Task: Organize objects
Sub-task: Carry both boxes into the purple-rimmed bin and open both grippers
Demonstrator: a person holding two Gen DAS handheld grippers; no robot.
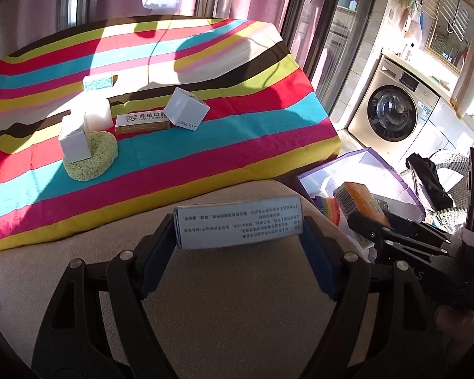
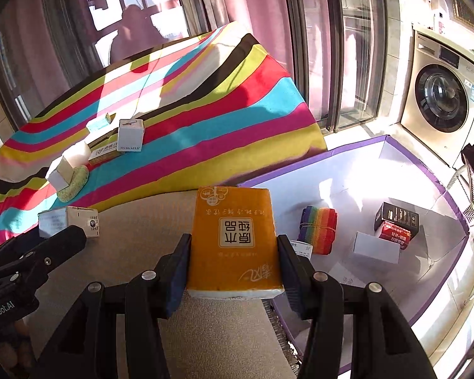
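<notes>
My left gripper is shut on a pale blue printed box, held crosswise over a beige cushion. My right gripper is shut on an orange tissue pack, held at the cushion's right edge beside a purple-edged bin. In the left wrist view the right gripper and its orange pack show at the right. In the right wrist view the left gripper's box shows at the left. Inside the bin lie a rainbow cloth roll, a black and red box and a white box.
On the striped cloth stand a white cube box, a dental box, a white block, a white box on a green sponge, and a small teal box. A washing machine stands at the right.
</notes>
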